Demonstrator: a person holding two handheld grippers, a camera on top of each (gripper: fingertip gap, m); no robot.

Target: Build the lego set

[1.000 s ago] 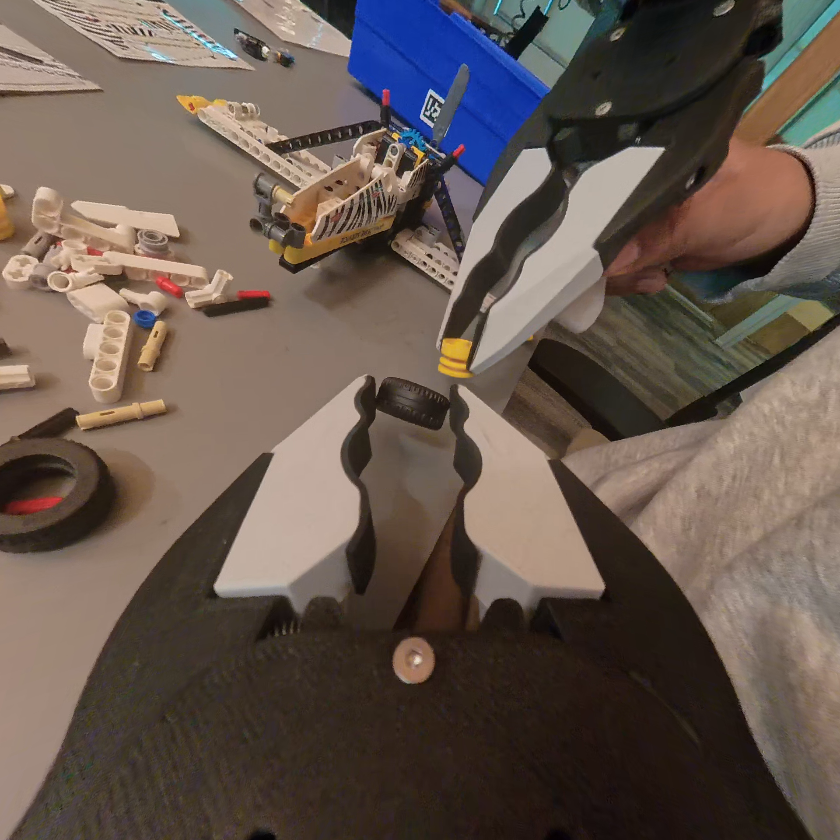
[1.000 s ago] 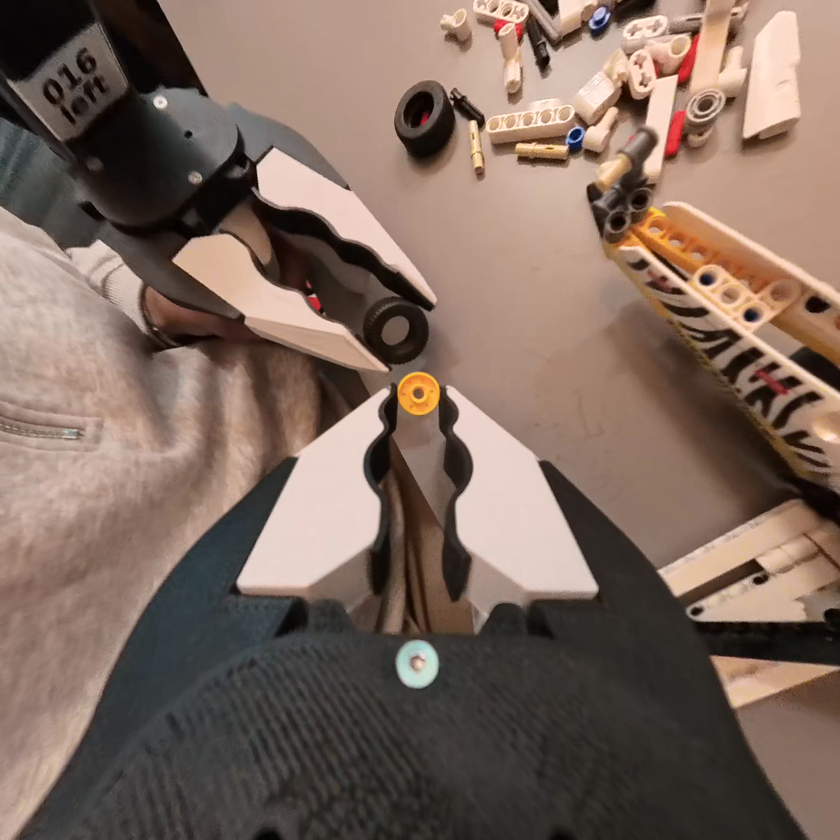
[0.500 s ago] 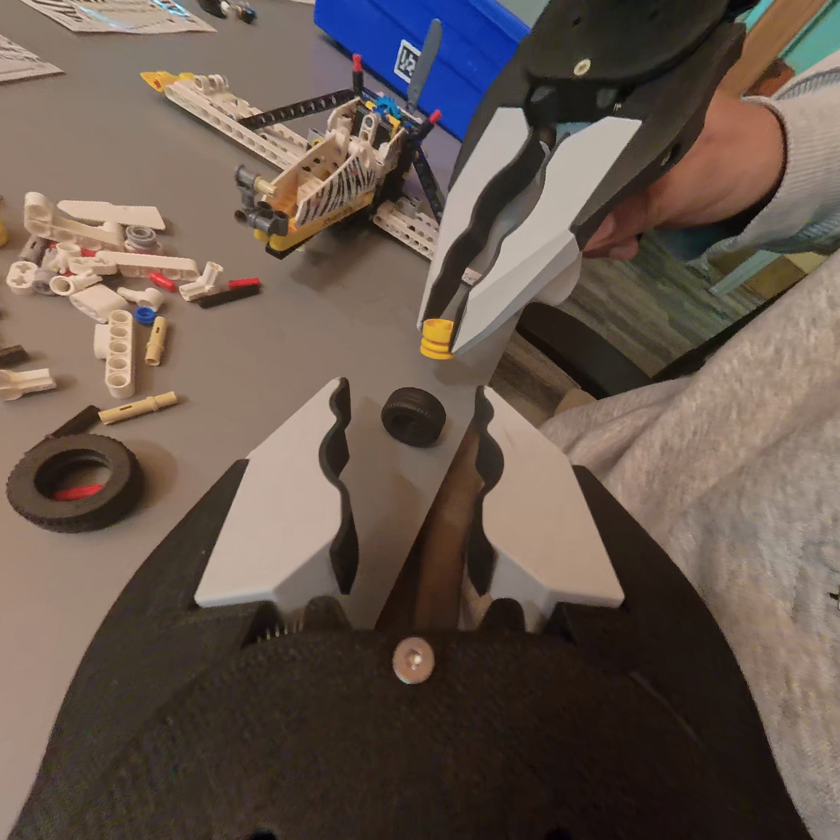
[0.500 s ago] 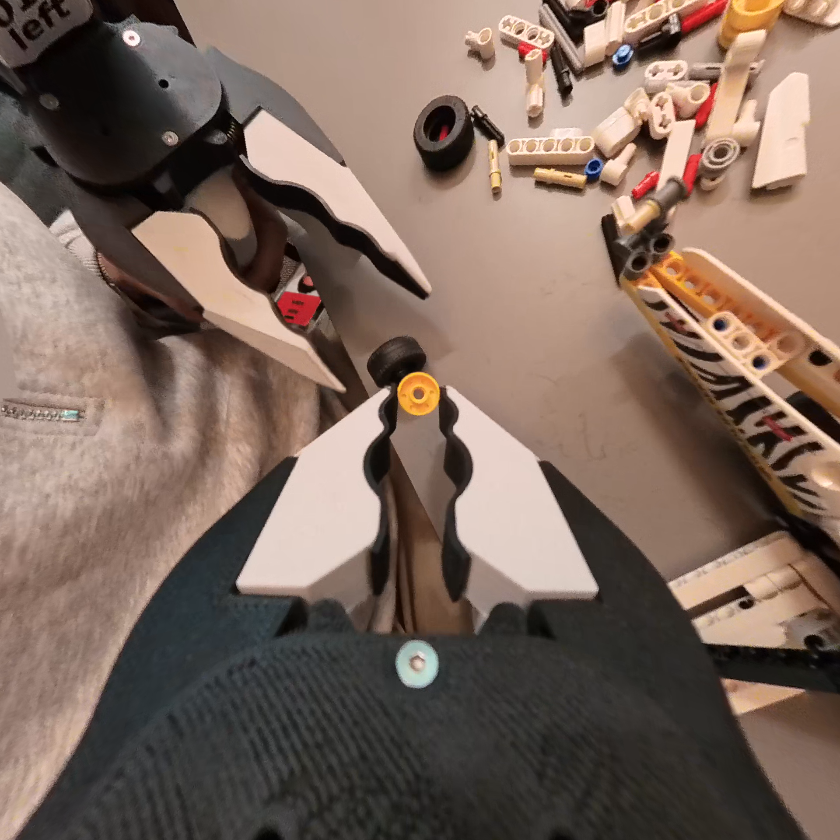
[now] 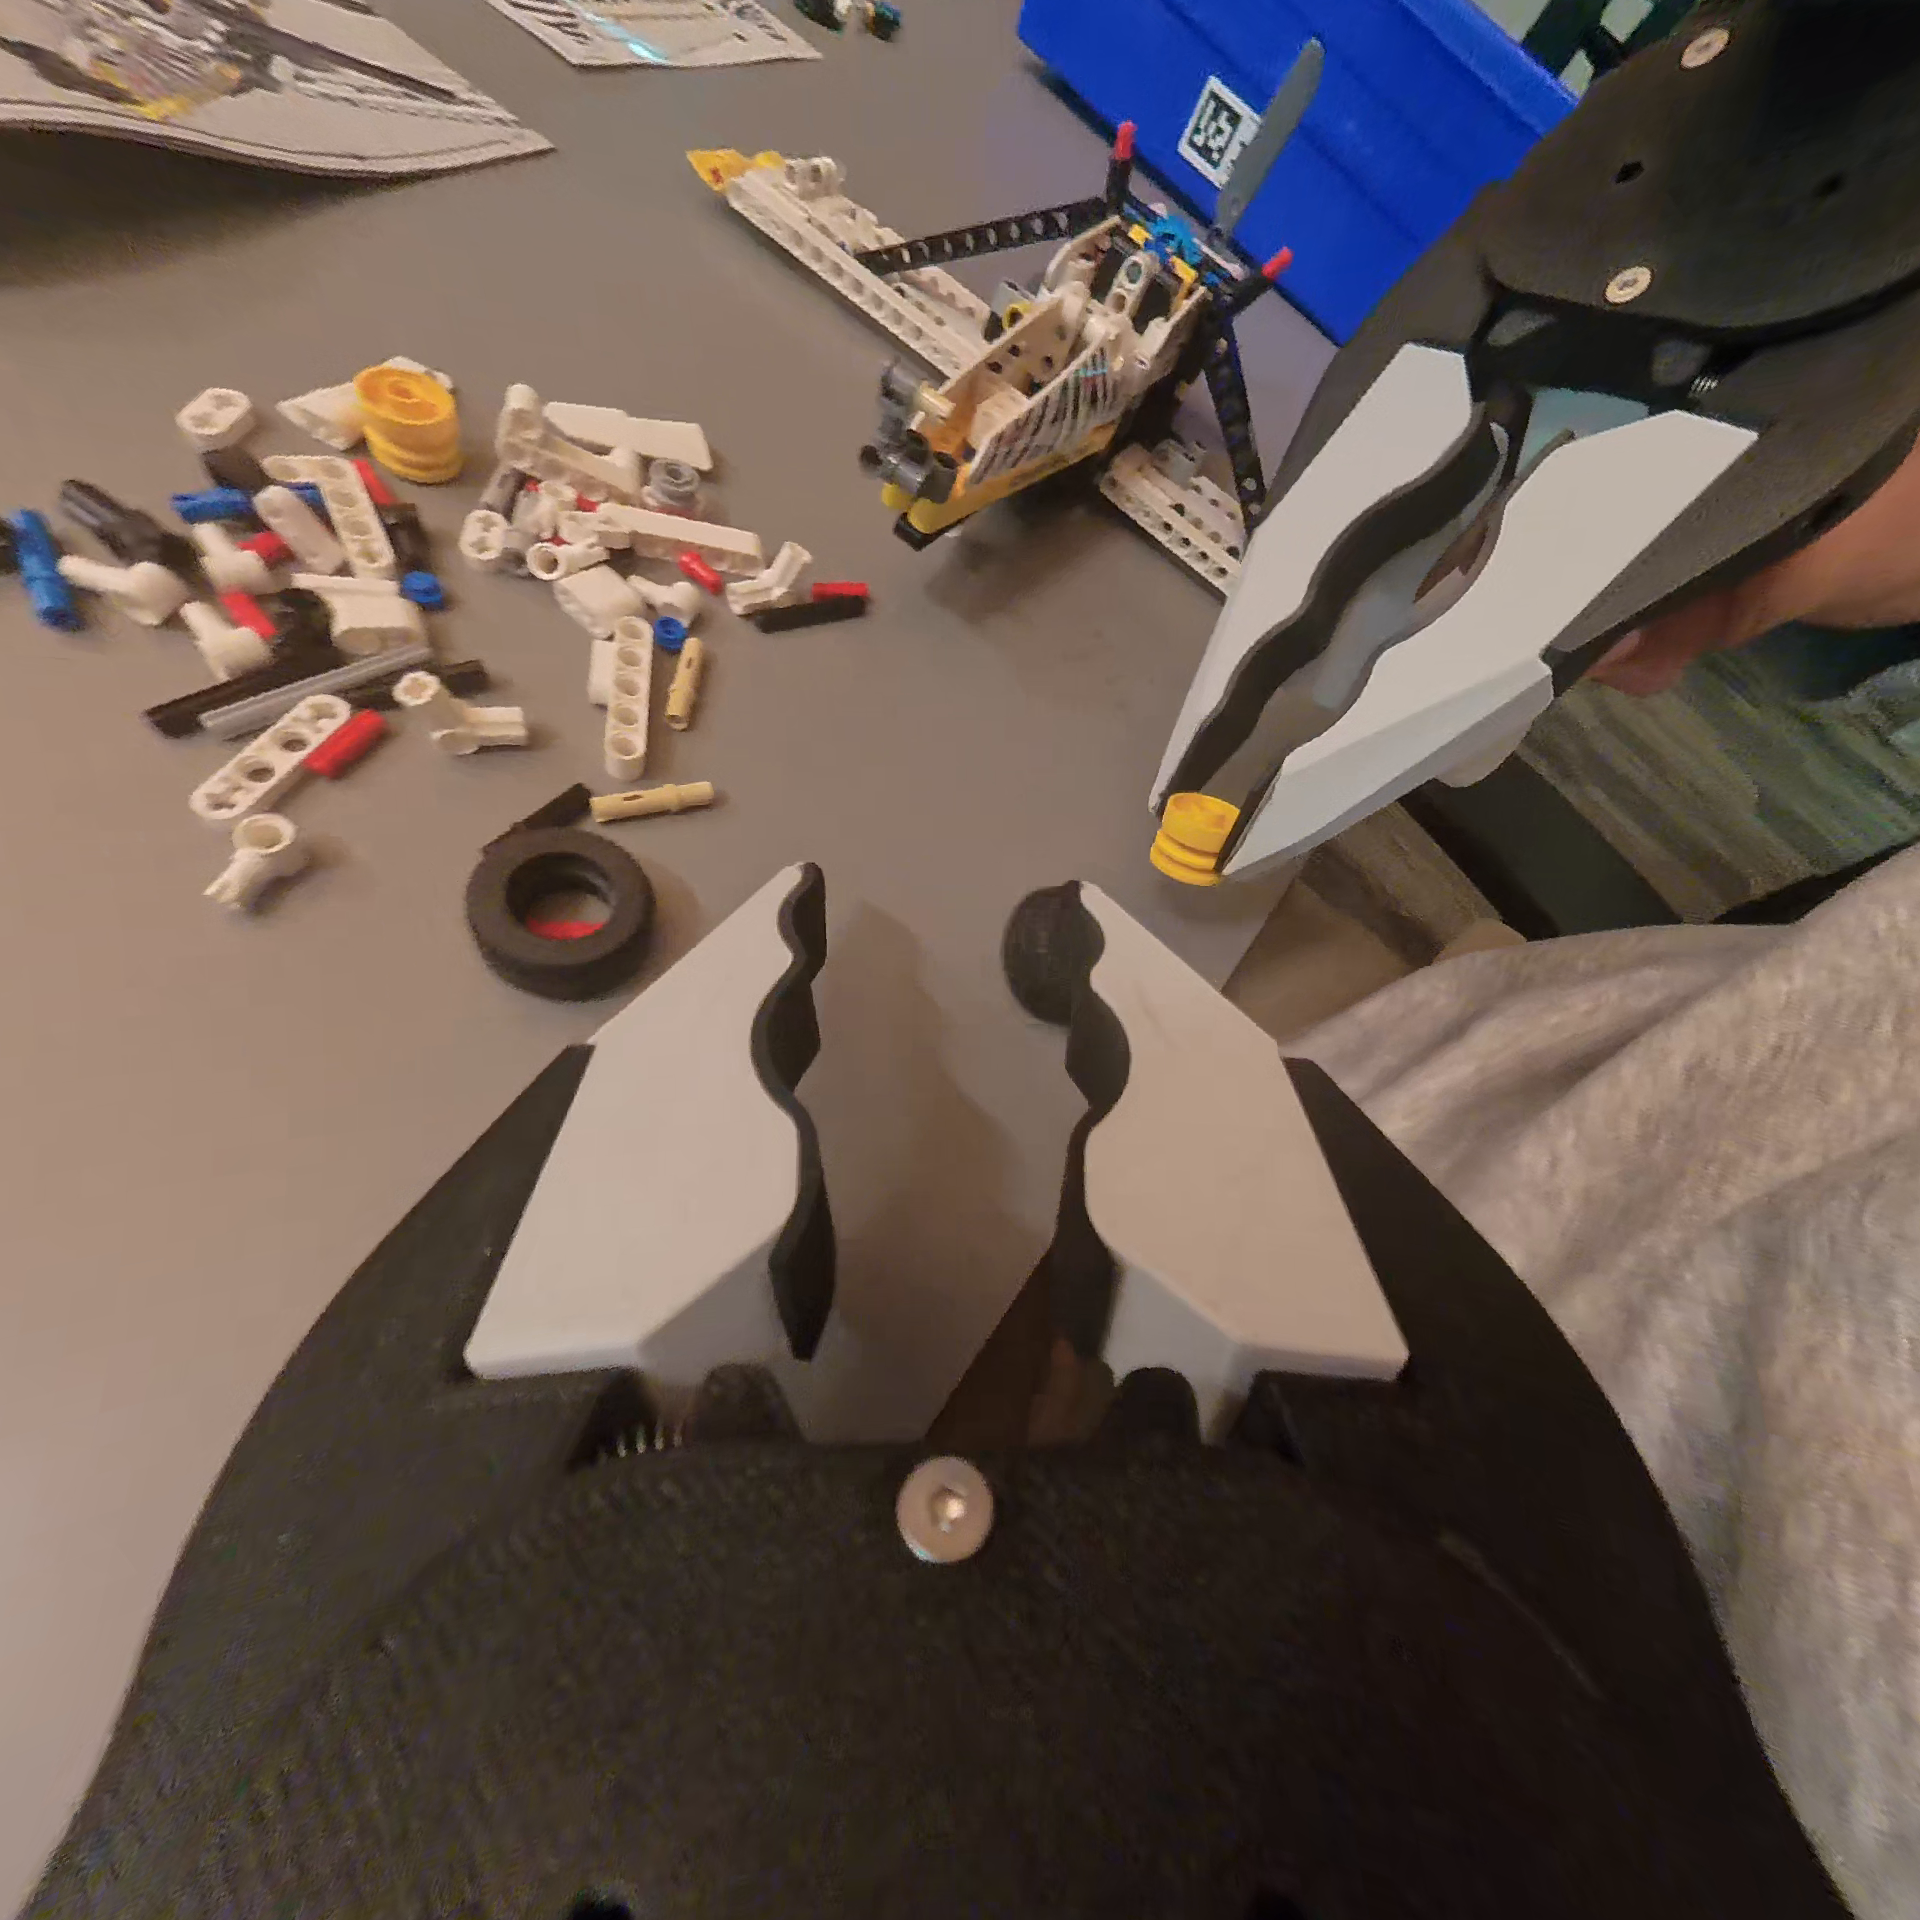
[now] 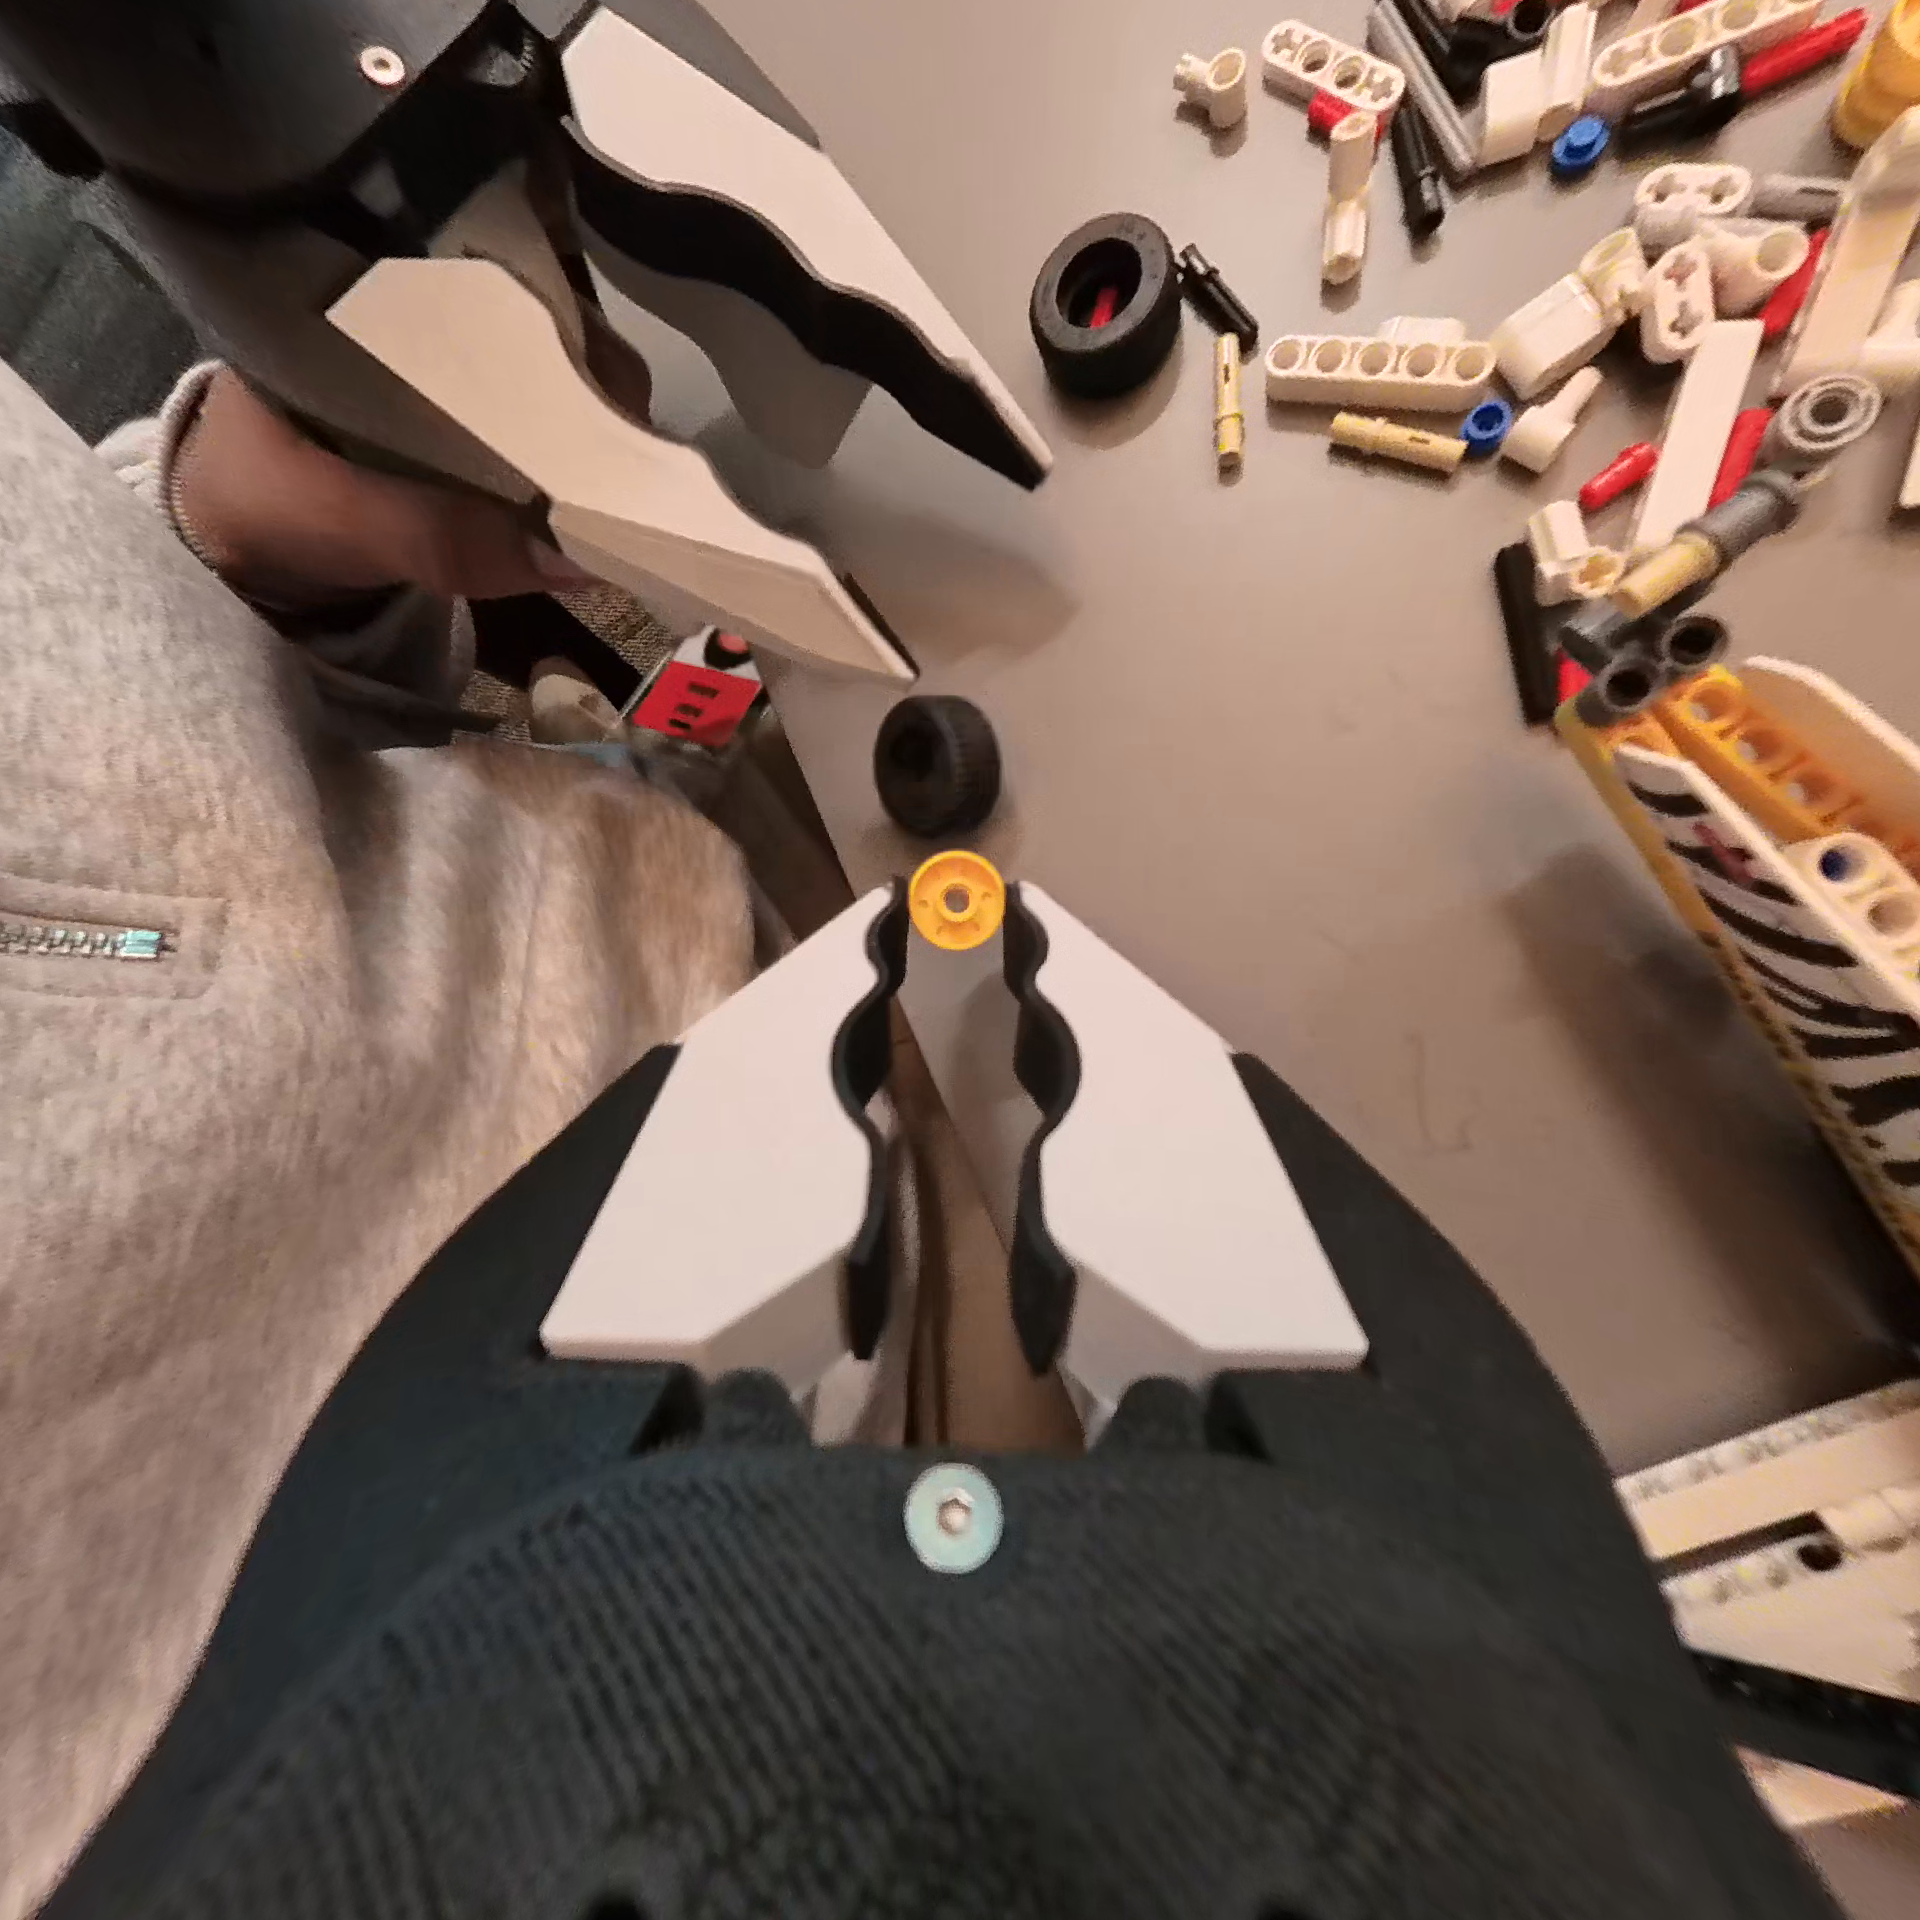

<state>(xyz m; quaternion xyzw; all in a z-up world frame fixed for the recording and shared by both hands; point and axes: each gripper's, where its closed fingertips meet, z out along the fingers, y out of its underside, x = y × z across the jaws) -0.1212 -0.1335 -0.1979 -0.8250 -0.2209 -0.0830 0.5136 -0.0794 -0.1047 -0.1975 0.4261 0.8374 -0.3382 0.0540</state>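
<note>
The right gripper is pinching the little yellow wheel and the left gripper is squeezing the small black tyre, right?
Not quite. The left gripper is open; the small black tyre lies free on the table, as the right wrist view shows. The right gripper does pinch the little yellow wheel.

table (image 5: pixel 312 1091): smooth matt grey. small tyre (image 6: pixel 935 764): matt black rubber, ribbed tread. yellow hub (image 6: pixel 956 900): glossy plastic. left gripper (image 5: pixel 940 894) fingers (image 5: pixel 686 1132): matt grey plastic, black wavy liners, rough printed black body. sleeve (image 5: pixel 1662 1247): fuzzy grey cloth.
</note>
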